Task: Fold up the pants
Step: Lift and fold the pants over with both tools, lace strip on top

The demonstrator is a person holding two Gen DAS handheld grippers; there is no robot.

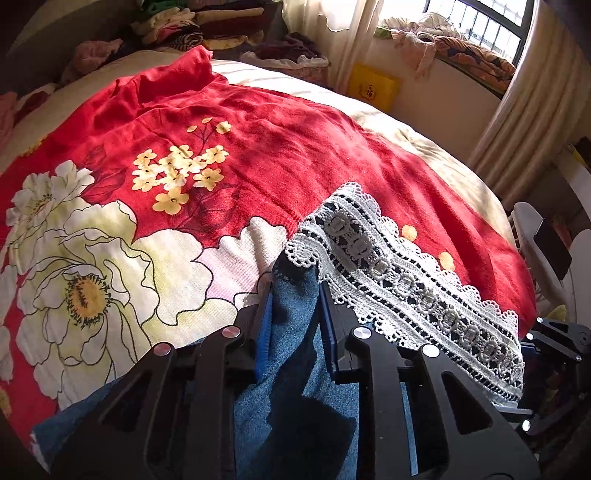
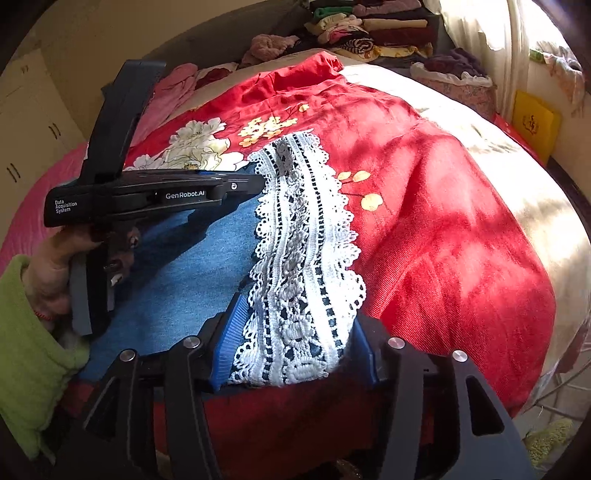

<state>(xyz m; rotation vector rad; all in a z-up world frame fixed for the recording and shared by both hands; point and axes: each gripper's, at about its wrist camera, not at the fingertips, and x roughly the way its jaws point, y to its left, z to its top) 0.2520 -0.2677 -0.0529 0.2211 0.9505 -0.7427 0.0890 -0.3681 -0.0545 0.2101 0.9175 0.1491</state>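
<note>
A: Pants (image 1: 291, 332) posn?

B: Blue denim w/ white lace hem (image 1: 406, 280), lying on the red floral bedspread (image 1: 258, 147) at the near edge of the bed (image 2: 517, 177). Lace band ran across the cloth end, between both units.

A: Left gripper (image 1: 295, 295) — status?

B: Fingers (image 1: 264, 314) nearly closed w/ a fold of denim pinched between the blue pads, just beside the lace corner. In the right wrist view the same unit lay flat on the denim, tip touching the lace; a hand (image 2: 51, 266) in a green sleeve (image 2: 33, 350) gripped its handle.

A: Right gripper (image 2: 295, 354)?

B: Fingers (image 2: 231, 332) part open, lace hem and dark denim bunched between the pads. Pads touched cloth on both sides — held, not loose.

A: Surroundings?

B: Stacked clothes (image 2: 369, 33) at the far end of the bed, a yellow box (image 1: 373, 88) by the wall, curtains (image 1: 517, 122) and a window (image 1: 484, 26) to the right. Sunlight patches fell across the bedspread.
</note>
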